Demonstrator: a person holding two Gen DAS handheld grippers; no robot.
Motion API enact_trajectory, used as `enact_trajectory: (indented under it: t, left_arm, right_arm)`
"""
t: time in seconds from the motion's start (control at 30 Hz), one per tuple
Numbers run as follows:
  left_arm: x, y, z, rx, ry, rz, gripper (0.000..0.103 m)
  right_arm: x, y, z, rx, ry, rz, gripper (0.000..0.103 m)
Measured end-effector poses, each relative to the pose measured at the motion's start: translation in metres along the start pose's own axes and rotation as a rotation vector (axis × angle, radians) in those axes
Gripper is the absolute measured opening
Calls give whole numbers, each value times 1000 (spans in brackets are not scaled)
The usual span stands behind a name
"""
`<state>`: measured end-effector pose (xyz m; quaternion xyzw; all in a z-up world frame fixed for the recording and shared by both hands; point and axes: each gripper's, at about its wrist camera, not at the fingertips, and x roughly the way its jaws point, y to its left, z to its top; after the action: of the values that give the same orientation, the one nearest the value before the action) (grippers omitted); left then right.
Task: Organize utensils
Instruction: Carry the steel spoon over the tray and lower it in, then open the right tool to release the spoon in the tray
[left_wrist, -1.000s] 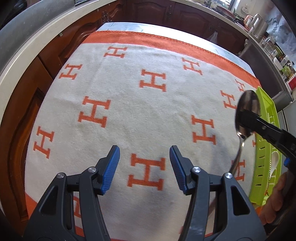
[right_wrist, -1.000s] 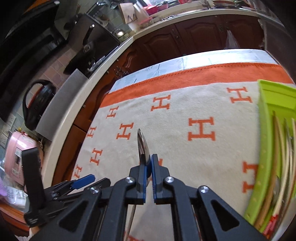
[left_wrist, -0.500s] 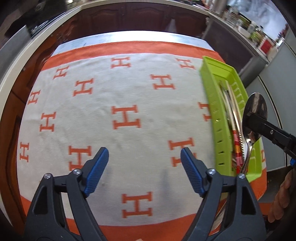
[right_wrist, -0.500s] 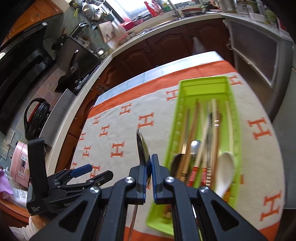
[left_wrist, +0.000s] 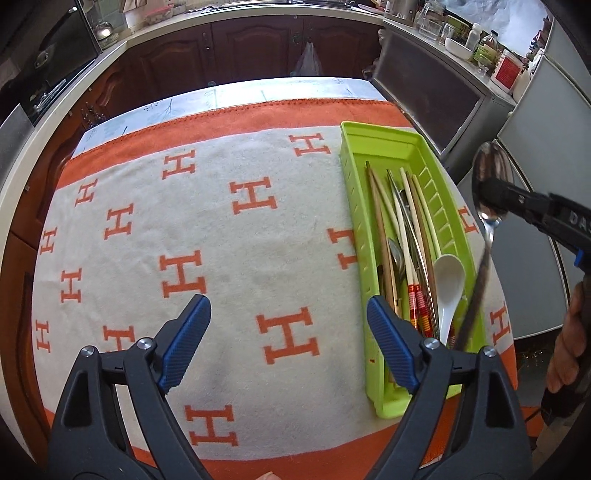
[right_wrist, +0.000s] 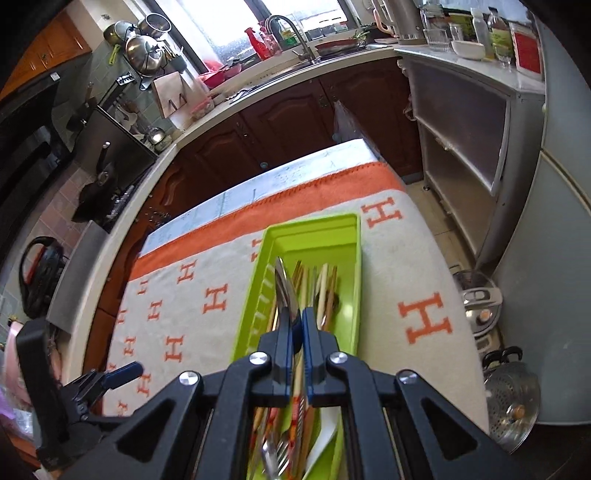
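Metal spoon (left_wrist: 491, 184), gripped at the neck just below its bowl between the closed right tongs (right_wrist: 298, 325), bowl up and handle slanting down toward the near end of the green utensil tray (left_wrist: 354, 206); the handle tip appears to be over the tray's outer long wall, though contact cannot be confirmed. The step in hand is judged to be delivery of this spoon into the tray, which lies along the right edge of the desk (left_wrist: 258, 92) on a cream blanket (left_wrist: 240, 243) with an orange border and repeated orange "H" motifs. The tray already holds several pairs of chopsticks (left_wrist: 406, 221), some with red-and-white banded ends, metal cutlery, and a white ceramic soup spoon (left_wrist: 448, 280) at its near end. The next move calls for lowering and levelling the spoon along the tray's long axis, then parting the tongs once it rests among the other utensils. The left tongs (left_wrist: 288, 343) stand wide apart and empty above the near edge of the desk. Legible writing: "DA" on the right tool's body, the remainder cut off; a red label on the far counter is unreadable.
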<state>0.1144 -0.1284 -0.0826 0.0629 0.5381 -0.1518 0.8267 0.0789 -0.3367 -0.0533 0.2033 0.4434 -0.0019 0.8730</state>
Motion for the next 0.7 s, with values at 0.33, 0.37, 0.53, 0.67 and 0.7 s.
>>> enact_trajectory:
  t: [0.33,0.37,0.53,0.67,0.7]
  left_arm:
    - [19,7,11,-28,32,27,85]
    - [20,9,11,-33,32,32,85]
    - [25,17,12,-56,34,43,85]
    - [23,18,12,-67,24,42,85]
    - [22,18,11,-70,19,42,85]
  right_arm:
    - [76,2,23,-63,104,-98,5]
    - [78,2,22,-57,107,-97,6]
    - [75,-1,21,1,108,-67,24]
    - [57,6,15,-14,68,-67,29]
    - [53,7,13,-15,63,-61,29]
